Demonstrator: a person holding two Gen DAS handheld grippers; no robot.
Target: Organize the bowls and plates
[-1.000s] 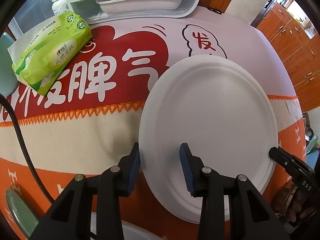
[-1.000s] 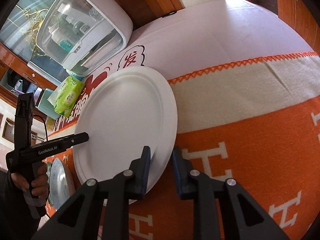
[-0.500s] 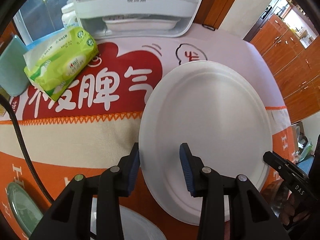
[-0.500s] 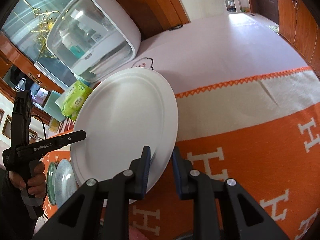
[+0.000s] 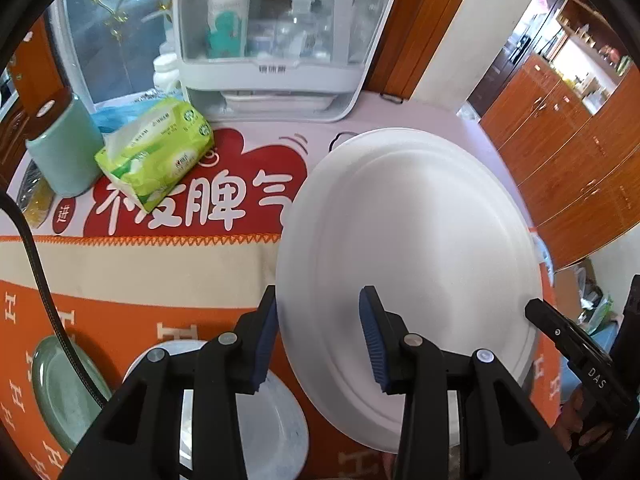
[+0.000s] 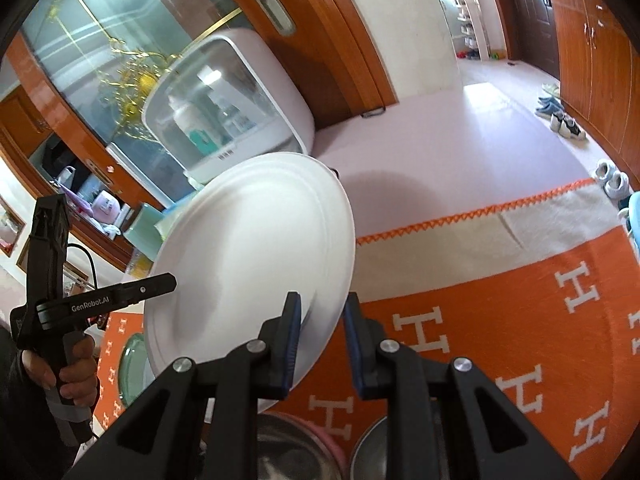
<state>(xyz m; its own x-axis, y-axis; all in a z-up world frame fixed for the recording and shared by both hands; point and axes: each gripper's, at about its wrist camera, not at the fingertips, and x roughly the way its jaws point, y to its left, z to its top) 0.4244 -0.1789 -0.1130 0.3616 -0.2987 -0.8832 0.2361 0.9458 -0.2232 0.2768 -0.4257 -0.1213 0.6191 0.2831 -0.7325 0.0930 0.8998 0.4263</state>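
A large white plate (image 5: pixel 420 240) hangs in the air above the orange tablecloth (image 5: pixel 120 312), tilted, with a gripper on each side of it. My left gripper (image 5: pixel 318 326) is shut on its near left rim, one pad under the edge and one on the top face. My right gripper (image 6: pixel 320 320) is shut on the opposite rim of the same plate (image 6: pixel 256 248). Below the left gripper a pale plate (image 5: pixel 272 420) and a green plate (image 5: pixel 60 384) lie on the cloth. In the right wrist view two metal bowls (image 6: pixel 296 452) sit under my fingers.
A white dish cabinet (image 5: pixel 272 40) with a clear front stands at the table's back. A green tissue pack (image 5: pixel 156 156) and a teal cup (image 5: pixel 64 148) are in front of it on the left. A hand (image 6: pixel 76 372) holds the left gripper's handle. Wooden cupboards line the right.
Both grippers have risen with the white plate, which has left the cloth. The plates and bowls lying beneath have come into view. Neither grip has altered.
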